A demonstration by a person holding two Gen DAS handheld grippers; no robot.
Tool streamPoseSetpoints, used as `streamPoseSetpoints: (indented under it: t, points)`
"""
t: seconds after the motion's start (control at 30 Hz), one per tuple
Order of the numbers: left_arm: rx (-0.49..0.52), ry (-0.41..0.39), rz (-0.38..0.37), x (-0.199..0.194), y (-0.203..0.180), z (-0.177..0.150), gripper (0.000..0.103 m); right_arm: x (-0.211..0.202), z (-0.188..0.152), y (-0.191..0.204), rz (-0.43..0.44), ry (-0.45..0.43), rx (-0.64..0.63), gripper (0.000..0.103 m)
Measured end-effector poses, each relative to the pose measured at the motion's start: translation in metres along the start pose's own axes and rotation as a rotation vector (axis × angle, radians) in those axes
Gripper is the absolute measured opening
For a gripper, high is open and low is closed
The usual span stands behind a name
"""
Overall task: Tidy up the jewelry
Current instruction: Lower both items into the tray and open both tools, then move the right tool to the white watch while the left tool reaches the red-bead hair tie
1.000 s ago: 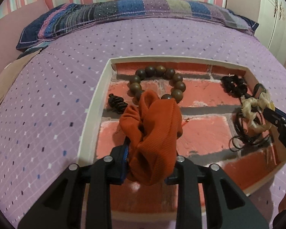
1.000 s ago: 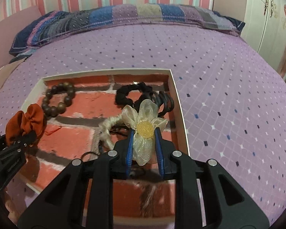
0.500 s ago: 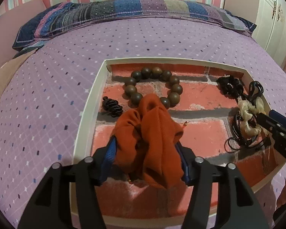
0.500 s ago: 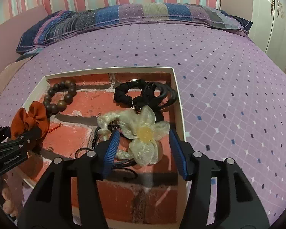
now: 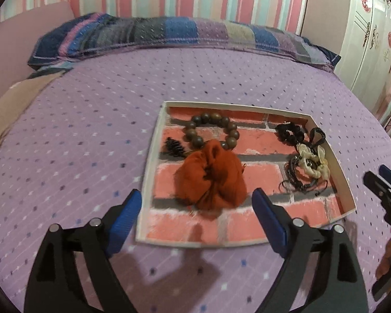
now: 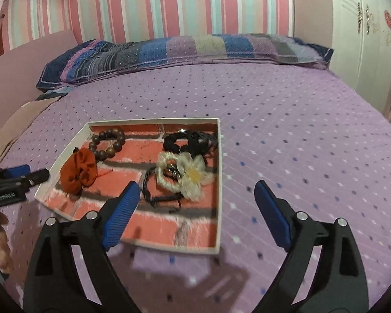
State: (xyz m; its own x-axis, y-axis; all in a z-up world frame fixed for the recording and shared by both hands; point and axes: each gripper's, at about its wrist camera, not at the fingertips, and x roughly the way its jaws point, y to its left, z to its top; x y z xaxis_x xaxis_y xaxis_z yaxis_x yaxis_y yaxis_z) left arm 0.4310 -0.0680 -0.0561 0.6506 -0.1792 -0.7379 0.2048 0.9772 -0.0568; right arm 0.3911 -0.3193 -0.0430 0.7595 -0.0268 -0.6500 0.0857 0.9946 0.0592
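Observation:
A shallow white tray [image 5: 348, 186] with a brick-pattern floor lies on the purple bed; it also shows in the right wrist view [image 6: 219, 182]. In it lie an orange scrunchie [image 5: 212, 178] [image 6: 78, 170], a brown bead bracelet [image 5: 212, 130] [image 6: 108, 143], a cream flower hair tie [image 5: 312, 163] [image 6: 185, 173], black hair ties [image 5: 290, 133] [image 6: 187, 139] and a small black coil [image 5: 173, 147]. My left gripper [image 5: 196, 212] is open and empty, above the tray's near edge. My right gripper [image 6: 194, 208] is open and empty, above the tray's near right corner.
The purple dotted bedspread [image 5: 78, 130] surrounds the tray. A striped pillow [image 5: 169, 35] lies along the headboard. A white wardrobe [image 6: 365, 26] stands to the right. The right gripper shows at the edge of the left wrist view [image 5: 385, 185].
Both grippers opened, released the orange scrunchie and the cream flower hair tie into the tray, then pulled back and up from the tray.

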Motion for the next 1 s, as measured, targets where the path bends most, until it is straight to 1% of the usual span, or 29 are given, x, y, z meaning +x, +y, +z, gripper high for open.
streamPoseSetpoints:
  t: [0.13, 0.23, 0.3, 0.4, 0.47, 0.6, 0.7, 0.83, 1.0]
  points:
    - [0.005, -0.034, 0.032, -0.033, 0.008, -0.028, 0.085, -0.046, -0.026, -0.003, -0.050, -0.028, -0.018, 0.091]
    - [0.007, -0.039, 0.052, -0.053, 0.014, -0.053, 0.086, -0.074, -0.050, -0.006, -0.060, -0.033, -0.005, 0.092]
    - [0.012, -0.035, 0.064, -0.066, 0.017, -0.074, 0.086, -0.086, -0.063, -0.008, -0.069, -0.024, 0.004, 0.092]
    - [0.021, -0.030, 0.094, -0.075, 0.016, -0.096, 0.086, -0.103, -0.087, -0.010, -0.079, -0.006, 0.032, 0.092]
    - [0.024, -0.025, 0.099, -0.081, 0.016, -0.113, 0.086, -0.114, -0.103, -0.011, -0.083, -0.002, 0.049, 0.092]
    - [0.018, 0.000, 0.077, -0.087, 0.015, -0.139, 0.086, -0.125, -0.130, -0.006, -0.067, 0.018, 0.070, 0.092]
    - [0.014, 0.012, 0.069, -0.086, 0.012, -0.152, 0.086, -0.133, -0.149, 0.000, -0.066, 0.029, 0.061, 0.092]
    - [0.016, 0.025, 0.048, -0.084, 0.007, -0.161, 0.086, -0.136, -0.167, 0.008, -0.052, 0.051, 0.061, 0.092]
    - [0.032, 0.033, 0.028, -0.081, -0.005, -0.162, 0.086, -0.133, -0.181, 0.018, -0.043, 0.078, 0.043, 0.092]
